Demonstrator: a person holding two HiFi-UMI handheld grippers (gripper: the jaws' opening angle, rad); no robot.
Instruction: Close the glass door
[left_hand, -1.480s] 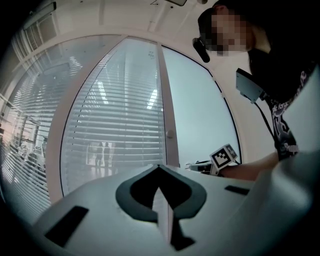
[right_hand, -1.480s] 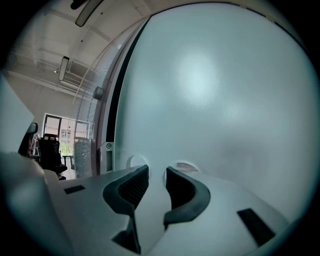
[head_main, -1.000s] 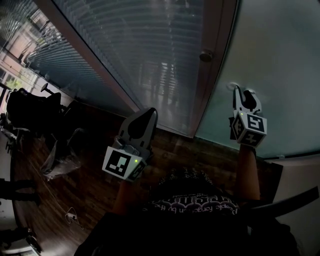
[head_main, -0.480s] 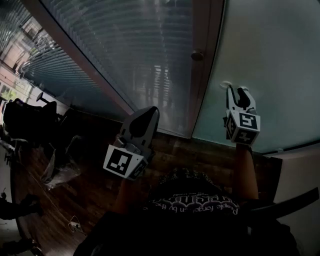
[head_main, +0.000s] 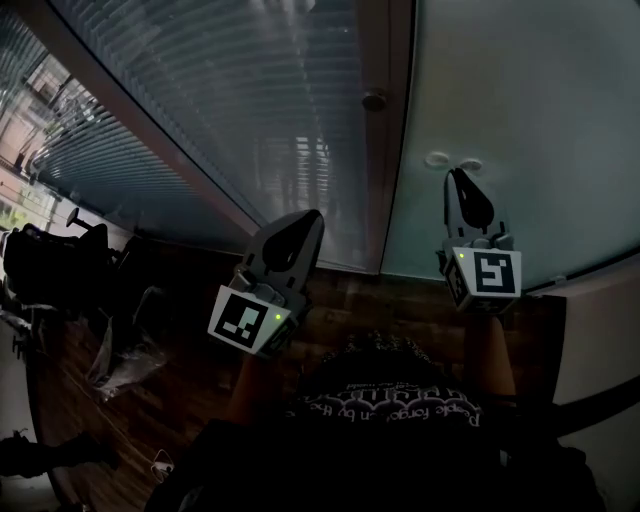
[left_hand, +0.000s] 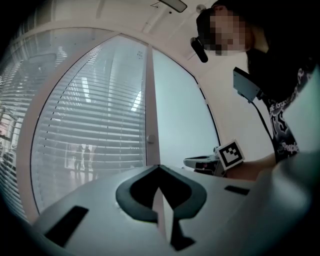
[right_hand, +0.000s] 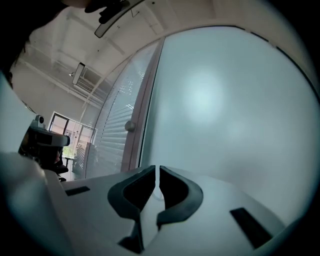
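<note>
Nothing really readable here tbh. The shirt (head_main: 385, 402) had white lettering across it, but it was too small and dark to make out.

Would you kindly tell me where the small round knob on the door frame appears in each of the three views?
Head view: round knob at upper centre, on the door frame.
Left gripper view: knob near the centre.
Right gripper view: knob left of centre.
Shared landmark: the slatted blinds lie left of the frame in all three.
</note>
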